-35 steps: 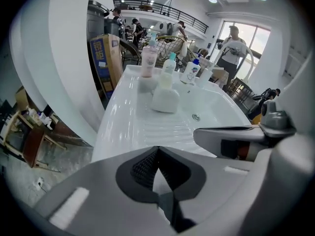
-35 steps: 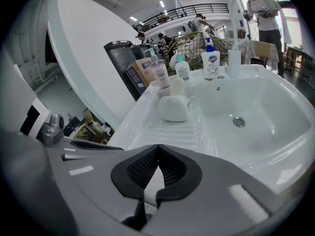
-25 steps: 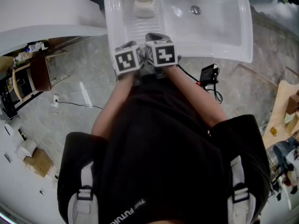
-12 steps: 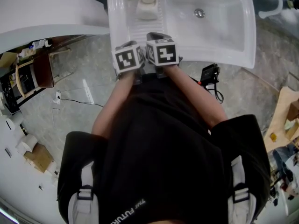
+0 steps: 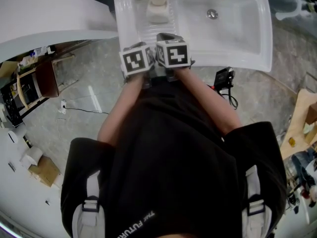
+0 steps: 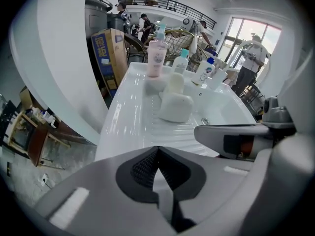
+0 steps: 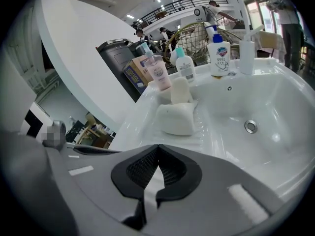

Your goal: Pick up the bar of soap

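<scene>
Soap bar, white, rounded, pillow-shaped (image 7: 177, 118): lies on the ridged left ledge of the white ceramic sink (image 7: 275, 156), apart from both grippers and untouched.

- Direction: straight ahead and farther in from the fingers. The right gripper view has it just right of centre, and so does the left gripper view (image 6: 175, 107).
- Long axis: looks to run left-right across the ledge, so fingers coming from the near rim would likely close over its short dimension.
- Left gripper (image 6: 156, 156): fingers clenched together, nothing between them.
- Right gripper (image 7: 157, 154): the same, pads meeting, empty.
- Both sit side by side at the sink's near rim in the head view, soap (image 5: 158, 13) beyond them. Reach is about even, the right perhaps slightly better lined up. Either must release its fingers first.

Around:
- A cream upright block (image 7: 180, 90) stands just behind the soap. Whether they touch I cannot tell.
- Farther back are a pink pump bottle (image 7: 160, 73), a white bottle with a teal cap (image 7: 184, 63) and a white pump bottle (image 7: 219, 50).
- The metal drain (image 7: 251, 126) is in the bowl to the right.
- Nothing stands on the ledge between fingers and soap.
</scene>
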Demonstrator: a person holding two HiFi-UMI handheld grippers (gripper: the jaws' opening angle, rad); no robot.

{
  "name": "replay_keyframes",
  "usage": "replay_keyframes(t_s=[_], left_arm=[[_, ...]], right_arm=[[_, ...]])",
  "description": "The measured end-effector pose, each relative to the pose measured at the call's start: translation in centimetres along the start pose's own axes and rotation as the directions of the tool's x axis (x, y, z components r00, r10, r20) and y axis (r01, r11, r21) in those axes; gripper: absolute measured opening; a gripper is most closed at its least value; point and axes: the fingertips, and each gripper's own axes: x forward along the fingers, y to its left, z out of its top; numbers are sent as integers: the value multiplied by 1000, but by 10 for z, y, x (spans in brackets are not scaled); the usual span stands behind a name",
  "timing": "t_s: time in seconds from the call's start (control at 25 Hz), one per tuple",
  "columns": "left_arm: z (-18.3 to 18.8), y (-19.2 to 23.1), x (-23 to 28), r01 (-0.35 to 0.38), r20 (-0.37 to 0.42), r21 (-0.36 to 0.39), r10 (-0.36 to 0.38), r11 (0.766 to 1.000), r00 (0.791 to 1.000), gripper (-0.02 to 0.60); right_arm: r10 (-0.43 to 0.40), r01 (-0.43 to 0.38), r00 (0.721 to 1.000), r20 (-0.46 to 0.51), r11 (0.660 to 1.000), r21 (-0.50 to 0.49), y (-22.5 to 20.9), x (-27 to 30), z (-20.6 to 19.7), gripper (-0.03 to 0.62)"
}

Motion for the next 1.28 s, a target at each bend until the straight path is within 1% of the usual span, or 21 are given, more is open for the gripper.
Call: replay_keyframes(t_s=[0.2,0.36,0.56,0.72,0.88,0.96,1.12,1.28], left_arm=[[8,0,4,10,-3,15,-9,1000,1000,-3],[20,1,6,34,0,27,-34,999,999,-3],[35,10,11,46,-6,54,-46,997,999,-3],[44,16,15,72,-22,66,-71,995,997,-3],[57,25,18,84,-19,92,-83,992,996,-3],[58,32,22,92,-27,92,-89,992,996,-3],[67,42,21,102,-35,117,-99,988,994,-3],[75,55,23,113,-36,126,-109,986,993,-3]], right_arm=[[-20,20,1000,10,1000,8,-4,1,9,14],[-30,30,999,26,1000,-6,1,5,19,15],[-69,70,996,52,997,-19,4,9,33,14],[-96,97,992,77,995,-6,6,12,45,15],[-142,145,983,119,989,-13,4,13,64,15],[-160,163,979,130,987,-11,4,15,72,15],[-188,187,970,156,982,20,2,21,87,15],[-224,220,959,172,975,43,-1,27,101,15]])
